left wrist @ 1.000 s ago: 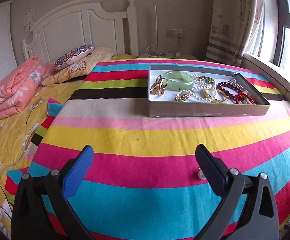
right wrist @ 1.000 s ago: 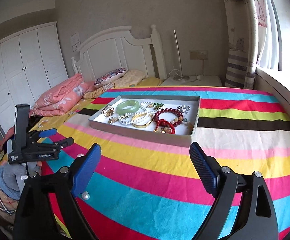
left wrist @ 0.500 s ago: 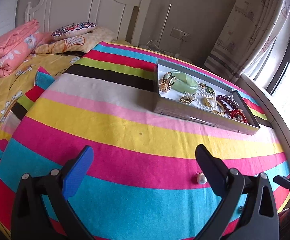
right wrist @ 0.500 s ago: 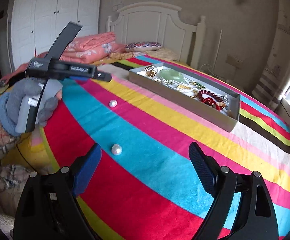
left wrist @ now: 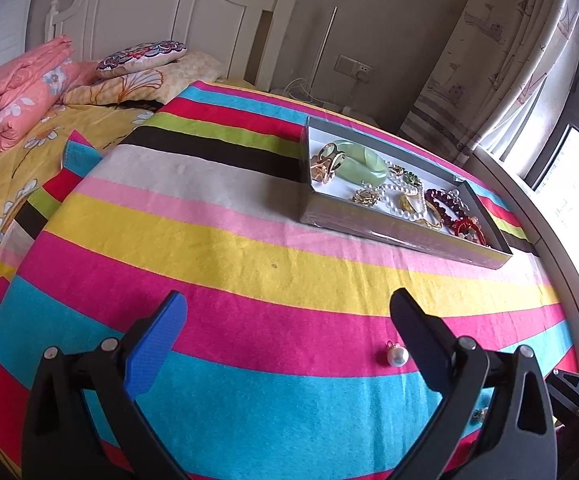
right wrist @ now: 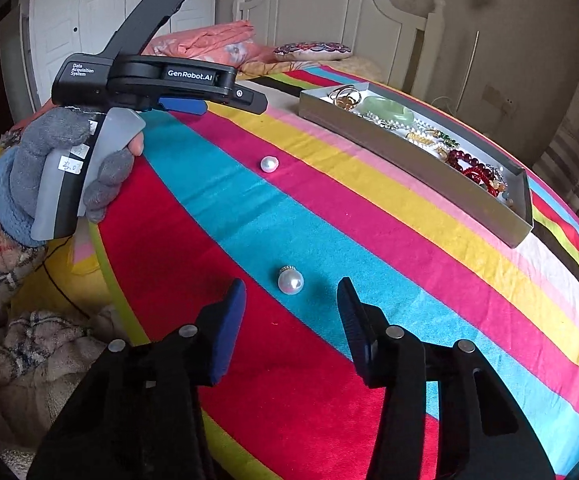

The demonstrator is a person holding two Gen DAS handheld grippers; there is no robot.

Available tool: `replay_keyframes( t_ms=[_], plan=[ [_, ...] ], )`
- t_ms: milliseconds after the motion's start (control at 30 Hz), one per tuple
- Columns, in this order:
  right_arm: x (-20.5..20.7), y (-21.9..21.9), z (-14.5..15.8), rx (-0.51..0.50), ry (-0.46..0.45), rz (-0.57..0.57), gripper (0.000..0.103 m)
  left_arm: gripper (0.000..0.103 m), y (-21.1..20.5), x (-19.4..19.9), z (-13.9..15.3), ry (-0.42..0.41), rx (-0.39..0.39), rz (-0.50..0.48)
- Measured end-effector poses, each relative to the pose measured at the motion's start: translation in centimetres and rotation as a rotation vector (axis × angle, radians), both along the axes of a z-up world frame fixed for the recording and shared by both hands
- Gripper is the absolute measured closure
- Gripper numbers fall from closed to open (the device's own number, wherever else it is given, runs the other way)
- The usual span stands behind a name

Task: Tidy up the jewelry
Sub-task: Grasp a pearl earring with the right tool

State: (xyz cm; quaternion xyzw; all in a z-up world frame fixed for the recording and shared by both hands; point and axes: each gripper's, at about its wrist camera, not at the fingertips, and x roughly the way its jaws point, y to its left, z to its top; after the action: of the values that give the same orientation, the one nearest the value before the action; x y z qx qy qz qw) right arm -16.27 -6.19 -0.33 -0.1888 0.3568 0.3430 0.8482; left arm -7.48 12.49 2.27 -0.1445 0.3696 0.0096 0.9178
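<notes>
Closing in on near pearl earring (right wrist: pixel 290 280) with right claw (right wrist: pixel 291 312), jaws half-narrowed, just been closing, nothing pinched yet; pearl just ahead between tips on striped bed cover (right wrist: pixel 369 260). Second pearl (right wrist: pixel 269 164) farther off, nearer left claw (left wrist: pixel 289 312), wide open, empty. Jewelry tray (right wrist: pixel 409 168) well beyond.

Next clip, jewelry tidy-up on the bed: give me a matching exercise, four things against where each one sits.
Things:
1. green bangle
2. near pearl
3. far pearl
4. flowered cushion

Places:
A. by the headboard
B. just ahead of the right gripper
C. in the grey tray
D. on the striped cloth, below the left gripper

Pairs: 1-C, 2-B, 3-D, 4-A
</notes>
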Motion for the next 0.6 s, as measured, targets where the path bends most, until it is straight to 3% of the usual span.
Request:
replay_keyframes(
  t_ms=[333,433,600],
  plan=[
    [0.33,0.3,-0.02,0.017,0.026,0.008,0.072,0.002,-0.49,0.02,-0.07,0.003,0.013,-0.028],
    [0.41,0.27,0.0,0.02,0.022,0.01,0.087,0.002,-0.56,0.1,-0.12,0.008,0.016,-0.031],
    [0.26,-0.15,0.44,0.043,-0.007,-0.006,0.088,0.002,-0.61,0.17,-0.14,0.015,0.019,-0.032]
  ],
)
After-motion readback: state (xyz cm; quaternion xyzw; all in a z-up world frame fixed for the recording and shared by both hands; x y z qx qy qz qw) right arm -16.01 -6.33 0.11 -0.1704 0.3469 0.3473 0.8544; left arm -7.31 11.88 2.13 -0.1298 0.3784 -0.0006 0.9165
